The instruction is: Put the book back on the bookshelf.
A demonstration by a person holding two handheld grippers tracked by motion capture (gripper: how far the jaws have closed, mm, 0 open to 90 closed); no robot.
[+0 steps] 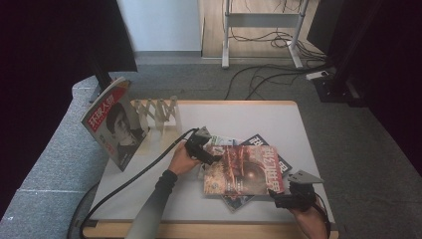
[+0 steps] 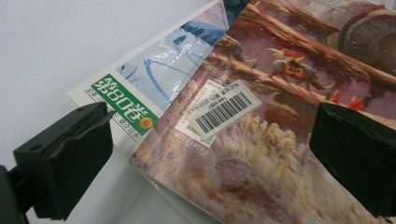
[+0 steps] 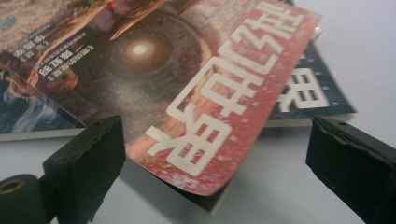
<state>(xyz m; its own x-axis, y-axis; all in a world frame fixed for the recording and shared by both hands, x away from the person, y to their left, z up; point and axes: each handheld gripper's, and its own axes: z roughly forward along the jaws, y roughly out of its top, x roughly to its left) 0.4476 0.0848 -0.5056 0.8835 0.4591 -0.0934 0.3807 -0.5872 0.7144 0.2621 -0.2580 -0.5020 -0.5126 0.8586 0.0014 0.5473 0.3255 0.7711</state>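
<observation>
Red magazine (image 1: 244,171) tops the pile on the worktop (image 1: 278,119). My left tongs (image 2: 210,154) and right tongs (image 3: 215,158) both gape wide at opposite corners, gripping nothing.

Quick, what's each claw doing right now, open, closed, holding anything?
Left claw: open, jaws either side of the red magazine's barcode corner, holding nothing.
Right claw: open, jaws either side of the same magazine's title corner, holding nothing.

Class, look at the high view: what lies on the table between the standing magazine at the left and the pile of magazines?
A folding wooden rack and, nearer, the left tool, seen in the high view.
</observation>
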